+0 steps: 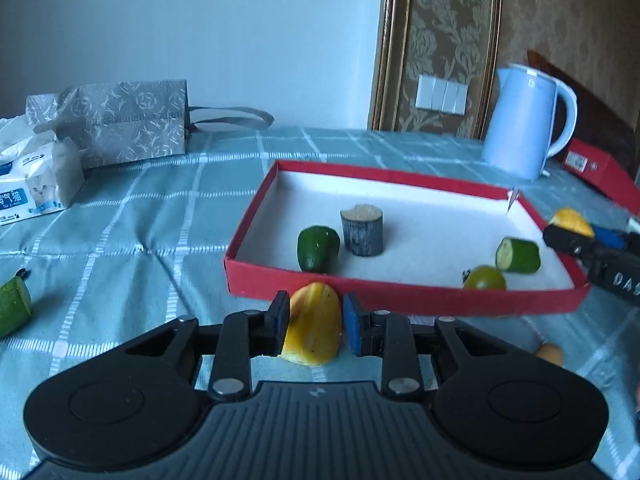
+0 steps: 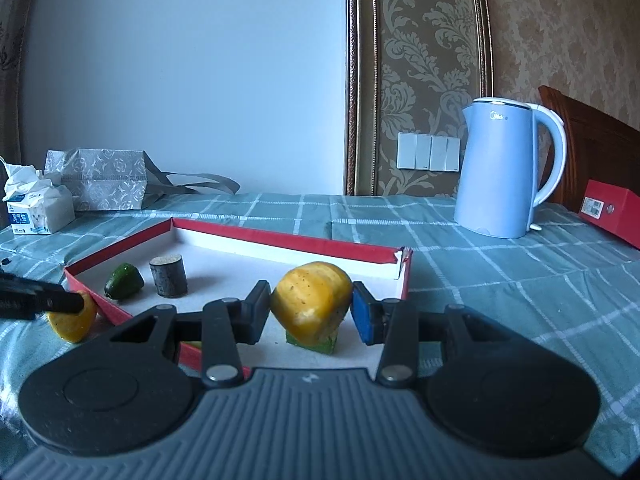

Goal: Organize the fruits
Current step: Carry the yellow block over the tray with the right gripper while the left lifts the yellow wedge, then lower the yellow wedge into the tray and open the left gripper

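Observation:
A red-rimmed white tray (image 1: 264,268) lies on the table, also in the right wrist view (image 2: 288,240). It holds a green fruit piece (image 1: 318,249), a grey wooden stump (image 1: 362,230), a cut cucumber piece (image 1: 519,255) and a round green fruit (image 1: 485,279). My left gripper (image 1: 316,322) is shut on a yellow fruit piece (image 1: 314,326) just in front of the tray's near wall. My right gripper (image 2: 310,306) is shut on another yellow fruit piece (image 2: 310,304) above the tray's right end, over a green piece (image 2: 316,344).
A blue kettle (image 1: 524,124) and a red box (image 1: 600,168) stand behind the tray at the right. A tissue pack (image 1: 32,184) and a grey patterned bag (image 1: 120,120) sit at the back left. A green fruit piece (image 1: 14,306) lies far left, a small brown one (image 1: 550,354) right.

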Tool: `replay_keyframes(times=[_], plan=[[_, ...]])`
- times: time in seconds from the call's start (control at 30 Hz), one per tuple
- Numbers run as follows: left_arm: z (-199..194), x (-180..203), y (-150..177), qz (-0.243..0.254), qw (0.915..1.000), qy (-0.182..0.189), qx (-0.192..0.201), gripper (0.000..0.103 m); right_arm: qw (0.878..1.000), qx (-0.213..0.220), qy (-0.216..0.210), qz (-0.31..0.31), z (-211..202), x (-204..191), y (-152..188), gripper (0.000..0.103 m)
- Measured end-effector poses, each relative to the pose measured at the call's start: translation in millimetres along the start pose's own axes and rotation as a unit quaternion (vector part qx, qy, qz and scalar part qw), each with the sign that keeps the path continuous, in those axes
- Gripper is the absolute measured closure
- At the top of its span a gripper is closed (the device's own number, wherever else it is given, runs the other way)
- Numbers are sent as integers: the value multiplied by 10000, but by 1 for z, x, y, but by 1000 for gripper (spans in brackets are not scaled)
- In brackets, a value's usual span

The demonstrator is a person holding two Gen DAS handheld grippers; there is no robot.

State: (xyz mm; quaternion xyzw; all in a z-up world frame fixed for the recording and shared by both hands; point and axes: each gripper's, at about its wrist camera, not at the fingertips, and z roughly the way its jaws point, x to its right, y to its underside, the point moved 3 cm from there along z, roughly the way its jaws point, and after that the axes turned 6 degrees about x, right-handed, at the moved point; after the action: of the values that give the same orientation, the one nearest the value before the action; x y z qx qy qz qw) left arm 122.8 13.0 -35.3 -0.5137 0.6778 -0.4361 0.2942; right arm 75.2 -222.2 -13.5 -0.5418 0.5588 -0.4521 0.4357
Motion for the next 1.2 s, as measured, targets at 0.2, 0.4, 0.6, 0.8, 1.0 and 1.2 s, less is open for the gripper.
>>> replay_keyframes(times=[0.2,0.4,0.6,0.8,1.0,1.2], plan=[[11,5,7,186,9998,-98,-74,39,10000,-18,-25,-19,-1,-2,0,62],[18,1,12,192,9992,-210,-270,62,10000,52,-56,-45,-5,-3,-1,62],[15,4,13,294,9988,-331,-211,65,9999,82,-65,-8,-6,-3,-2,62],[-7,7,2,121,9992,-275,262,65,9999,129,-58,32,-9,-2,-4,62],[-4,32,-26,233,9988,13,420,65,9999,145,-28,36,-9,-2,-4,62],[42,57,-43,413,9991,35,124,65,9999,157,20,26,-9,-1,-4,62]])
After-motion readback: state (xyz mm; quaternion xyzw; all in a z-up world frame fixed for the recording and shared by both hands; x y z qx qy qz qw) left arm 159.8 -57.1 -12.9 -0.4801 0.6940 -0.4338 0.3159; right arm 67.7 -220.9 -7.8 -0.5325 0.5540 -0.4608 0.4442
